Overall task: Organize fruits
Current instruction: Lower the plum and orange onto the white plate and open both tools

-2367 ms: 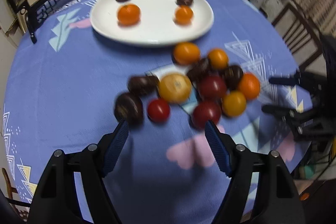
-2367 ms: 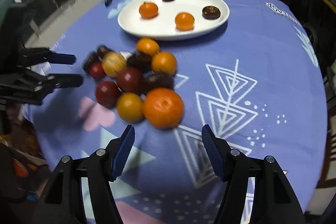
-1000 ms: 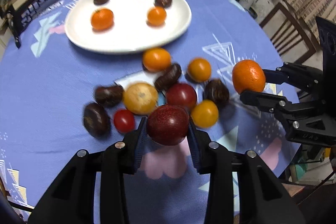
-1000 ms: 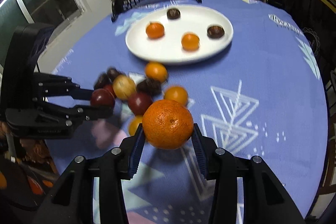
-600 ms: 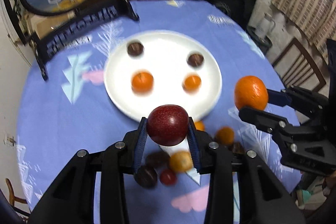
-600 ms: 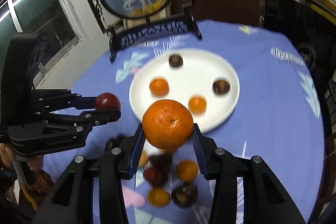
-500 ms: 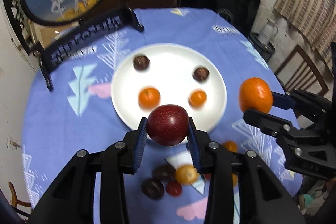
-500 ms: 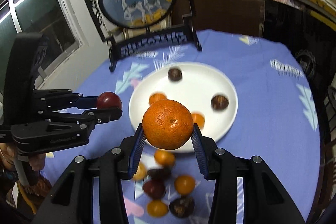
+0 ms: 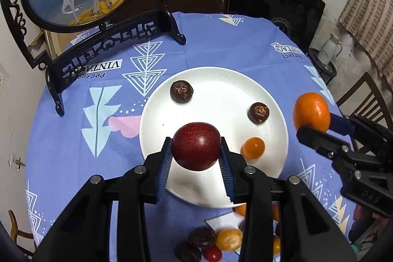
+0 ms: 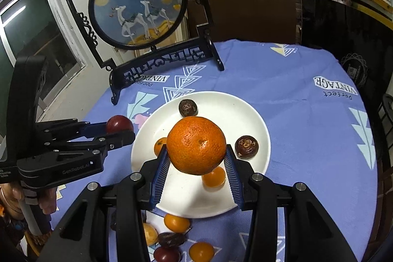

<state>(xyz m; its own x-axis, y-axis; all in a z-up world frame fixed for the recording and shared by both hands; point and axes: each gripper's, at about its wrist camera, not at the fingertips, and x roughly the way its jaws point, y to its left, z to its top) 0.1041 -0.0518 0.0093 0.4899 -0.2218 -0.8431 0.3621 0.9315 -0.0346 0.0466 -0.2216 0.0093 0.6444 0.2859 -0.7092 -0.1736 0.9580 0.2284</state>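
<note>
Left wrist: left gripper (image 9: pixel 196 157) clamps plum (image 9: pixel 195 146) | right gripper (image 10: pixel 196 165) clamps orange (image 10: pixel 196 145)

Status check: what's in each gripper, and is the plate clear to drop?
Left gripper shut on dark red fruit. Right gripper shut on orange. Both over white plate. Plate holds four small fruits, middle bare.

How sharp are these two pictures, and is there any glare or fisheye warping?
Left wrist view: the held red fruit and white plate are sharp, a small highlight sits on the fruit, the loose fruits at the bottom edge are slightly smeared. Right wrist view: the orange is crisp, the framed picture bows near the dark, vignetted corners.
</note>
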